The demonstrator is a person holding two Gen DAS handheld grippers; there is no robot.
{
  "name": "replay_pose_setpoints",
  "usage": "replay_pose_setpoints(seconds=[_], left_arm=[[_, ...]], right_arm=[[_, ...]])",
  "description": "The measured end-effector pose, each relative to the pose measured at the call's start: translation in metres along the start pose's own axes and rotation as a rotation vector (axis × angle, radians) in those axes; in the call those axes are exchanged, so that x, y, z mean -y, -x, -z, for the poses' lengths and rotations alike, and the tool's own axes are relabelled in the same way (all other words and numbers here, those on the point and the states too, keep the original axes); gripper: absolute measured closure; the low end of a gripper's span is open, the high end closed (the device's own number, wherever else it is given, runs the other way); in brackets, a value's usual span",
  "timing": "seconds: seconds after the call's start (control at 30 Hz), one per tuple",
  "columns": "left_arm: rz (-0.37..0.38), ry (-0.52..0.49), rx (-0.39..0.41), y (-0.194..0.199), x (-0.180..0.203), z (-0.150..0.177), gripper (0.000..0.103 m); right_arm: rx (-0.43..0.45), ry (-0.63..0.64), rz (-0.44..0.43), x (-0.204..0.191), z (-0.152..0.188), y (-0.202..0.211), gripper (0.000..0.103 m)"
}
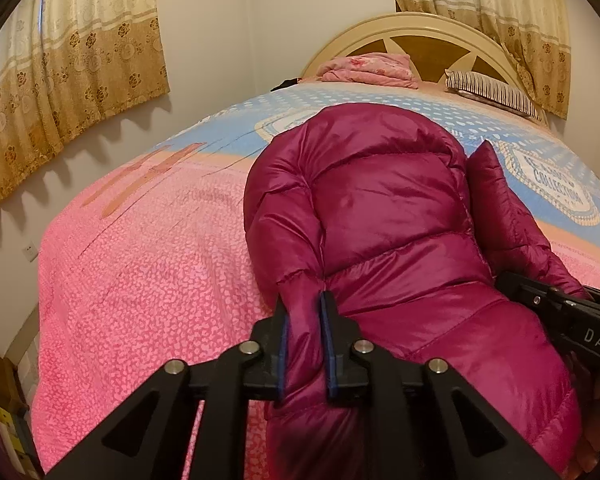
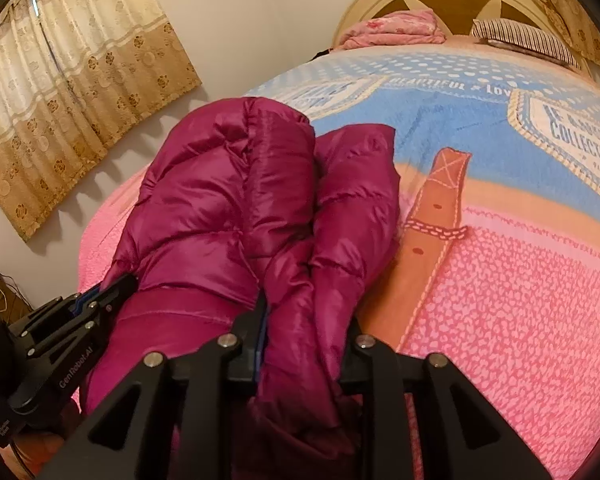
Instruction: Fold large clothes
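A magenta puffer jacket [image 1: 388, 216] lies lengthwise on the bed, also in the right wrist view [image 2: 220, 184]. My left gripper [image 1: 304, 304] is shut on the cuff end of the jacket's left sleeve [image 1: 284, 216], near the jacket's left edge. My right gripper [image 2: 304, 312] is shut on the right sleeve [image 2: 352, 200], which lies beside the jacket's body. The right gripper shows in the left wrist view [image 1: 556, 304] at the far right; the left gripper shows in the right wrist view [image 2: 100, 296] at the lower left.
The bed has a pink and blue patterned cover [image 1: 140, 264]. A folded pink quilt [image 1: 368, 68] and striped pillow [image 1: 496, 92] lie by the headboard [image 1: 420, 32]. Curtains [image 1: 60, 92] hang on the left wall.
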State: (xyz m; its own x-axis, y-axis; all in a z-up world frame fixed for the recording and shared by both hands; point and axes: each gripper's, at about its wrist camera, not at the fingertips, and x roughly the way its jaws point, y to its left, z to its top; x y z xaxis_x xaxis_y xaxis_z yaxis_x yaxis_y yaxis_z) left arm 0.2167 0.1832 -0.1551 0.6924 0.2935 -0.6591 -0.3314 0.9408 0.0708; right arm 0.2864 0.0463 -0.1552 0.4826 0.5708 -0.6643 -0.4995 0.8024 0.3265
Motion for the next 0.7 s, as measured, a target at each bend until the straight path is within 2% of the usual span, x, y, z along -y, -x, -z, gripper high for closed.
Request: replay_pose_setpoints(seconds=[0.07, 0.13, 0.2, 0.33, 0.47, 0.5, 0.7], left_arm=[[-0.007, -0.003, -0.008, -0.003, 0.001, 0.001, 0.077], [-0.005, 0.002, -0.009, -0.005, 0.0, 0.002, 0.075], [-0.013, 0.001, -0.008, -0.006, 0.0, 0.004, 0.069], [-0.03, 0.036, -0.005, -0.011, -0.008, 0.006, 0.05], [-0.037, 0.08, -0.002, -0.012, -0.017, 0.01, 0.034], [-0.034, 0.092, -0.001, -0.011, -0.019, 0.011, 0.033], [-0.028, 0.094, 0.005, 0.007, -0.025, 0.009, 0.032]], right_arm=[[-0.001, -0.017, -0.002, 0.005, 0.001, -0.001, 0.068], [0.0, -0.037, -0.01, 0.009, 0.003, -0.002, 0.064], [0.004, -0.049, -0.003, 0.011, 0.005, -0.002, 0.059], [0.0, -0.05, 0.009, 0.012, 0.006, -0.003, 0.057], [0.0, -0.067, 0.014, 0.015, 0.007, -0.003, 0.048], [0.001, -0.072, 0.017, 0.017, 0.007, -0.003, 0.044], [0.016, -0.073, 0.043, 0.017, 0.009, 0.015, 0.041]])
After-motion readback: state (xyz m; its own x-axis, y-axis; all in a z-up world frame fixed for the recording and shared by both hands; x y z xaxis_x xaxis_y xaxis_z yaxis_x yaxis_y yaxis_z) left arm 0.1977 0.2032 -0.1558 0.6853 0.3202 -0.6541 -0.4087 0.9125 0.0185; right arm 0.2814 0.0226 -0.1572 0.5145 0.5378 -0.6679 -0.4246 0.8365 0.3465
